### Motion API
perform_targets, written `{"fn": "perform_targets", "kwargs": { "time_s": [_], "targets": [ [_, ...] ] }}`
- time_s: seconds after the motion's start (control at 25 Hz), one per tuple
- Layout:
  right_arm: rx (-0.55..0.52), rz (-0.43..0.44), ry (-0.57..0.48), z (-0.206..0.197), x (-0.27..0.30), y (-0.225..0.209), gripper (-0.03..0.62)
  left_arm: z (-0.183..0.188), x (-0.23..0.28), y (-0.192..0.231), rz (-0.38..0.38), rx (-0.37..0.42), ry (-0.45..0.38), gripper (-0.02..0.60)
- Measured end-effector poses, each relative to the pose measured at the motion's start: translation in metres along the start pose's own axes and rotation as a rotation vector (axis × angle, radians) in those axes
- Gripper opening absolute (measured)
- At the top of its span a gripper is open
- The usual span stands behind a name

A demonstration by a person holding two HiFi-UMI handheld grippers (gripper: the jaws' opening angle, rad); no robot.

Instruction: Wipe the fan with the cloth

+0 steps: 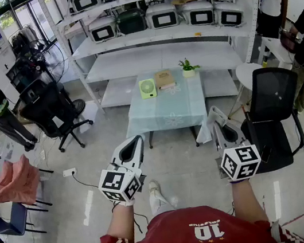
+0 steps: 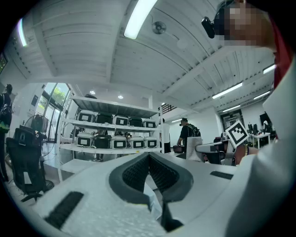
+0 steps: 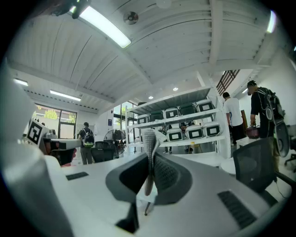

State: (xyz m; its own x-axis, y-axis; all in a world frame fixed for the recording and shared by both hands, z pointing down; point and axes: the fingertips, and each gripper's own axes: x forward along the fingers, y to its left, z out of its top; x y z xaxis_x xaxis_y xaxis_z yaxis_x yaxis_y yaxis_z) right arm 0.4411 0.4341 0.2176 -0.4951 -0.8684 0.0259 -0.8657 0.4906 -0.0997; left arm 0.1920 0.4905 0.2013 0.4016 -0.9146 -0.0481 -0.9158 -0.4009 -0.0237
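The right gripper [image 1: 217, 117] pinches the cloth [image 3: 149, 152] tight, the left gripper [image 1: 135, 144] is closed on nothing, and the little green fan [image 1: 147, 88] sits far off on the bench [image 1: 168, 115], so I think it is best to walk close first and hold the cloth firm.

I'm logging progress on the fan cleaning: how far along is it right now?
Done: the cloth is already clamped in the right gripper. In hand: the person stands back from the table, with both grippers held short of it; the left gripper is shut with nothing in it. Left: reaching the green fan at the table's far end and wiping it. The cloth is not touching the fan yet.
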Motion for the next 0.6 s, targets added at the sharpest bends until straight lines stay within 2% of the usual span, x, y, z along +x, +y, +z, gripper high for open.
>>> {"fn": "perform_targets", "kwargs": {
  "time_s": [0.6],
  "targets": [
    [-0.008,0.01,0.007,-0.0037,0.0001,0.0102,0.018,0.0011,-0.007,0.0048,0.015,-0.024,-0.019,0.003]
  ]
}}
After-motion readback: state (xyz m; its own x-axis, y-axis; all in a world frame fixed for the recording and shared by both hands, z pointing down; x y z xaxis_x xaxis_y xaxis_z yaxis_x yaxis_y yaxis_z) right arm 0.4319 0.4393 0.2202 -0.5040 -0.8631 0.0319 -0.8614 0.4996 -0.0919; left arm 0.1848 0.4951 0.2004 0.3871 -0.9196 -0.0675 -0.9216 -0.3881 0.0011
